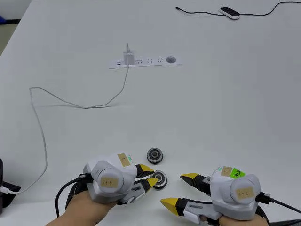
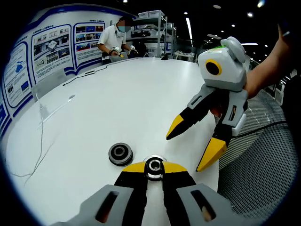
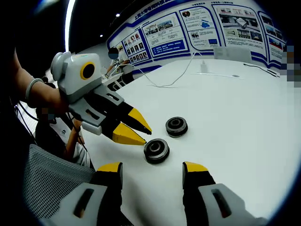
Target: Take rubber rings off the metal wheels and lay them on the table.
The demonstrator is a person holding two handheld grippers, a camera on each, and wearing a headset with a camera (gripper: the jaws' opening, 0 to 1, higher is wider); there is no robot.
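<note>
Two small metal wheels with black rubber rings lie near the table's front edge. The nearer wheel sits between the yellow tips of my left gripper, which is shut on it. The second wheel lies free just beyond. My right gripper stands open to the right of the held wheel, its tips pointing at it, with nothing between them.
A white power strip with a plugged charger lies mid-table, and its thin cable runs to the left edge. A black and white device with a cord lies at the far right. People stand at the table's far end.
</note>
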